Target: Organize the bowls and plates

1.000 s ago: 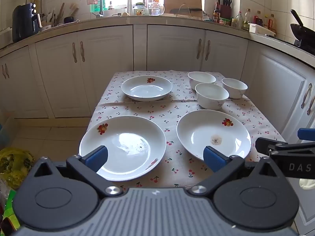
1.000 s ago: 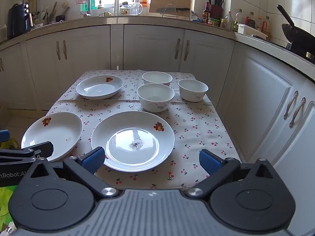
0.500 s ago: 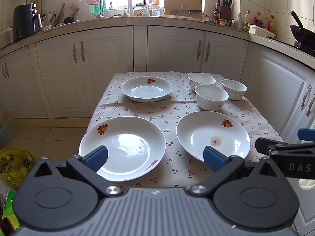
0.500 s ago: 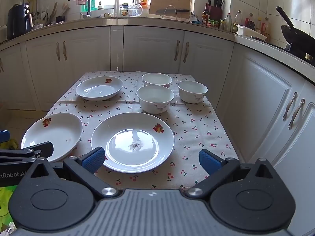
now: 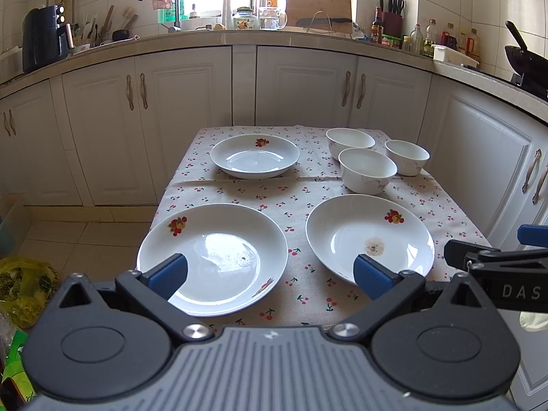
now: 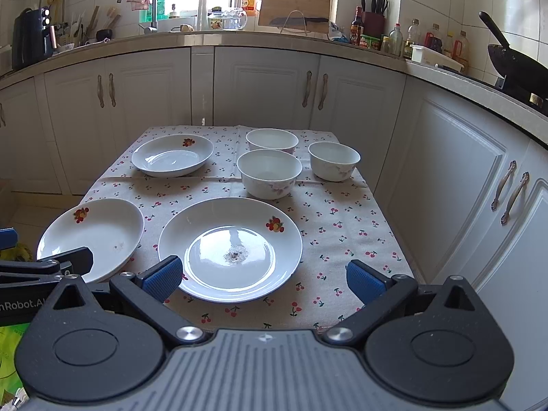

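Three white plates with a fruit print lie on a cherry-print tablecloth [image 5: 301, 188]: a near-left plate [image 5: 219, 239], a near-right plate [image 5: 342, 233] with a small stain, and a far plate [image 5: 255, 156]. Three white bowls [image 5: 366, 171] cluster at the far right, apart from each other. My left gripper [image 5: 270, 275] hangs open just before the table's near edge, between the two near plates. My right gripper [image 6: 262, 275] is open too, in front of the stained plate [image 6: 229, 246]. Neither holds anything.
White kitchen cabinets [image 5: 191, 102] and a cluttered counter wrap around the table on the far side and right. A black air fryer [image 5: 42, 41] stands on the counter at left, a wok [image 5: 524, 58] at right. A yellow bag [image 5: 20, 284] lies on the floor at left.
Both grippers have risen or tilted very slightly, so the table sits a touch lower in view. Nothing on the table has moved and both grippers stay open.
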Demonstrator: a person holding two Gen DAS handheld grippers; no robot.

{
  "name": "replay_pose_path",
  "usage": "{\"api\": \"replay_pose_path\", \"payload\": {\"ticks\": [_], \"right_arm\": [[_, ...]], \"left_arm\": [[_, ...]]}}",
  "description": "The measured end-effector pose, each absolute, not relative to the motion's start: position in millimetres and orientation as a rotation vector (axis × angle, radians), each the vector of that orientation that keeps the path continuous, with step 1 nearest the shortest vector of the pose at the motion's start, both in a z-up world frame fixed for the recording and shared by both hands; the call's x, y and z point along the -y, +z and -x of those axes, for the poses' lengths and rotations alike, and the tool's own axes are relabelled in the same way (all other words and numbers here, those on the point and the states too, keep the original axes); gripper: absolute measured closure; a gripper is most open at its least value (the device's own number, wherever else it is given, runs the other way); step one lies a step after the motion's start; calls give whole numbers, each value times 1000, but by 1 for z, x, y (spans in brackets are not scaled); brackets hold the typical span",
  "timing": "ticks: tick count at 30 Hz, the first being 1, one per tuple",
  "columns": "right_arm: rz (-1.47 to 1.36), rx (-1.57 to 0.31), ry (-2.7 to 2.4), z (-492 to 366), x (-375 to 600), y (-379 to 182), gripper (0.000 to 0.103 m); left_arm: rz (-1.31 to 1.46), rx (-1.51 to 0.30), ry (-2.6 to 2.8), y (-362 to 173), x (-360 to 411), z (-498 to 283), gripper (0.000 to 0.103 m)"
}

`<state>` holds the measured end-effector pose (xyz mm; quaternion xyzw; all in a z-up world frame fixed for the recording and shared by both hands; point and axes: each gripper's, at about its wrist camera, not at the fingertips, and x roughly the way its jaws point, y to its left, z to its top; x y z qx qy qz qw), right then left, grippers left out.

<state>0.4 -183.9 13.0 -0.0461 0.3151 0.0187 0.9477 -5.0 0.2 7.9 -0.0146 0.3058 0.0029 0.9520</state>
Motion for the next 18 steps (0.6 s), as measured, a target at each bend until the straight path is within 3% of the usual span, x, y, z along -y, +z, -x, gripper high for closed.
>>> {"api": "replay_pose_path", "payload": {"ticks": [18], "right_arm": [[93, -637, 39, 1, 185, 14, 0]], "left_arm": [[31, -620, 7, 8, 0, 5, 1]]}}
